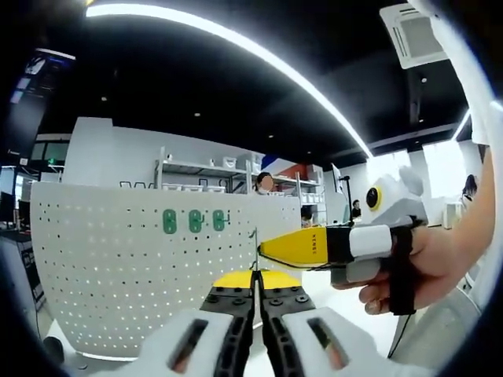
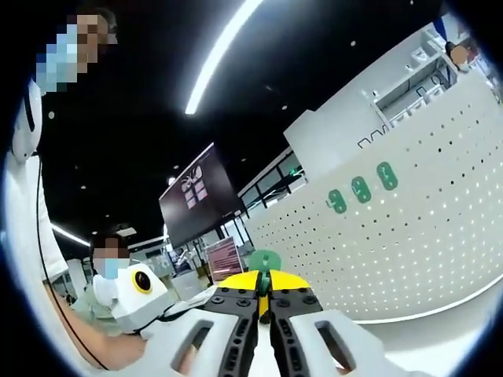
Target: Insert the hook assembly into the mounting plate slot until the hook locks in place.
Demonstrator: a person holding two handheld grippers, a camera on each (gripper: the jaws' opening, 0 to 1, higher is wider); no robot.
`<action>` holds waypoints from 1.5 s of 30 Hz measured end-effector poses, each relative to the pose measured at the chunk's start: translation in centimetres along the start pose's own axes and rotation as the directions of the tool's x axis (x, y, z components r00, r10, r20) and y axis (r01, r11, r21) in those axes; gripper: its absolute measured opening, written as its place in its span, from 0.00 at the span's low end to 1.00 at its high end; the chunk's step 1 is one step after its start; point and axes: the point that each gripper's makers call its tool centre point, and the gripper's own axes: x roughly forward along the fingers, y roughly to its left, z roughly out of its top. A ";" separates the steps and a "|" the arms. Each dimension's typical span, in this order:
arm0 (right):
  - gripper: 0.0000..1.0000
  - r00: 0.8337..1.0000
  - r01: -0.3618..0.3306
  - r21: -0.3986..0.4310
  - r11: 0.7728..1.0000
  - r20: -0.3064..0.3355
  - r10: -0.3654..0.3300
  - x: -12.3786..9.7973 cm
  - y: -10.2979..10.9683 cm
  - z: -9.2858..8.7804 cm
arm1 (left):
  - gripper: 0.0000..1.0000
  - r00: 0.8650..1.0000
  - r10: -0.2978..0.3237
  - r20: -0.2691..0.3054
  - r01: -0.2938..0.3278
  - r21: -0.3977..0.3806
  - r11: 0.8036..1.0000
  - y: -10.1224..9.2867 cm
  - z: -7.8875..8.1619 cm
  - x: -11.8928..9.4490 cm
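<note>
Crossing the right middle of the left gripper view, the right claw (image 1: 263, 250) arrives yellow-tipped in a person's hand (image 1: 424, 263), pressed together beside a thin metal hook (image 1: 255, 250). The left claw (image 1: 256, 276), bottom centre, pinches that hook. The white pegboard (image 1: 134, 275) carries three green hooks (image 1: 194, 221). The right gripper view shows its claw (image 2: 265, 298) pinching a green piece (image 2: 265, 262), and a dark screen (image 2: 200, 200) left of centre.

Two hand-held grippers (image 1: 255, 292) (image 1: 271, 248); one pegboard (image 1: 118, 267); three green hooks (image 1: 194, 221), perhaps one more held.
</note>
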 end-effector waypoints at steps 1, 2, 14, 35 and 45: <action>0.00 1.000 -0.001 -0.002 1.000 0.000 0.001 0.0 0.0 0.0 | 0.02 1.000 -0.001 -0.009 0.001 -0.007 1.000 -0.1 -0.1 0.0; 0.00 1.000 -0.007 0.004 1.000 0.004 0.007 0.0 0.1 0.1 | 0.05 1.000 -0.002 -0.013 0.002 -0.014 1.000 0.0 -0.2 0.0; 0.00 1.000 -0.010 0.028 1.000 -0.007 0.010 -0.1 -0.1 -0.2 | 0.62 0.998 0.015 -0.068 -0.019 -0.063 0.998 0.5 -2.0 0.0; 0.01 0.989 0.040 -0.405 0.913 -0.116 -0.095 -0.1 -0.7 -1.1 | 0.73 0.992 0.022 -0.121 -0.030 -0.061 0.998 0.7 -3.7 -0.4; 0.01 0.986 0.083 -0.377 0.922 -0.102 -0.130 -0.2 -1.6 -0.4 | 0.72 0.989 0.043 -0.143 -0.052 -0.055 0.997 1.6 -4.3 -1.3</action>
